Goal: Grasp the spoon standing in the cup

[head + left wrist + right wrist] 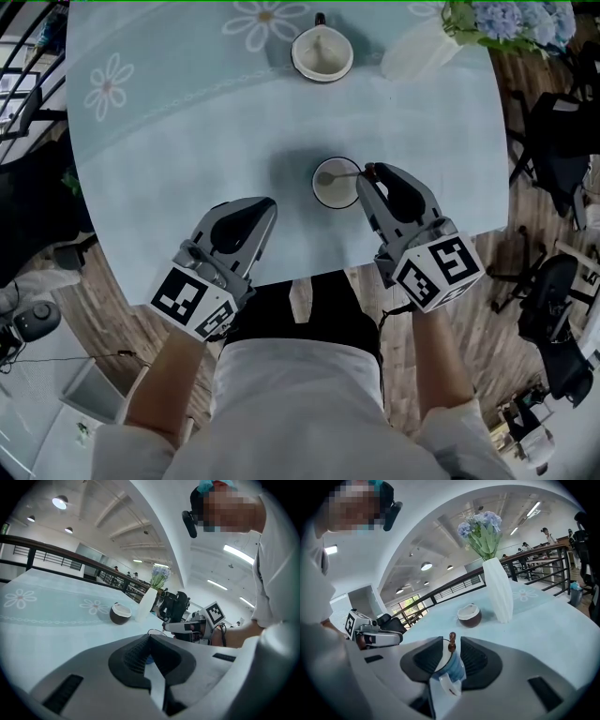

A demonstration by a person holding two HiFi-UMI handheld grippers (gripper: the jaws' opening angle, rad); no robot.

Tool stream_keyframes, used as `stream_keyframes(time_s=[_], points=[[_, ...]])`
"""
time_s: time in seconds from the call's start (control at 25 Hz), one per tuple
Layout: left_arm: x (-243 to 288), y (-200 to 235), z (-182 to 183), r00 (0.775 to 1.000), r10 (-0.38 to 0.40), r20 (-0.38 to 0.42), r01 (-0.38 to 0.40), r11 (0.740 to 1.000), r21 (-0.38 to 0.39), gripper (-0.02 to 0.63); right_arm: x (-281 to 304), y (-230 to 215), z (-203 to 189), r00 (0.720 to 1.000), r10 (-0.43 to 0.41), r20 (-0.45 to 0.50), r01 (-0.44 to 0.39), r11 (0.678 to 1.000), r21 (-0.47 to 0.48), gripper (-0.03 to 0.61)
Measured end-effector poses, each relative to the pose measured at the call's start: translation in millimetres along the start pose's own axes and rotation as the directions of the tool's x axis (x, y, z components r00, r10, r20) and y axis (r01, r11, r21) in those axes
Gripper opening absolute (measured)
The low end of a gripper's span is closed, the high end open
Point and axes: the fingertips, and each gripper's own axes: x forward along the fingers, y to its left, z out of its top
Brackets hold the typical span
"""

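A small blue cup [336,182] with a white inside stands near the table's front edge, a spoon [352,173] leaning in it toward the right. My right gripper [368,176] is at the cup's right rim. In the right gripper view its jaws stand open on either side of the spoon's brown handle tip [451,641], above the cup [452,665], and small gaps show on both sides. My left gripper [265,208] rests shut and empty on the cloth left of the cup. Its closed tips [150,637] point toward the cup's rim [154,631].
A brown bowl with a white inside [322,53] stands farther back on the light blue flowered cloth [169,141]. A white vase [417,52] with blue flowers is at the back right. The table's front edge [309,277] runs just behind both grippers.
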Motion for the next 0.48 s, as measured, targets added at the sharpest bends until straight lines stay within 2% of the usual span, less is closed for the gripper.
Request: stream_keyframes(time_s=[0.48], points=[[-0.8, 3.7, -7.3, 1.000, -0.001, -0.011, 0.001, 1.000, -0.011, 0.020, 2.9, -2.6, -5.0, 1.000, -0.013, 0.003, 0.013, 1.000, 0.000, 0.071]])
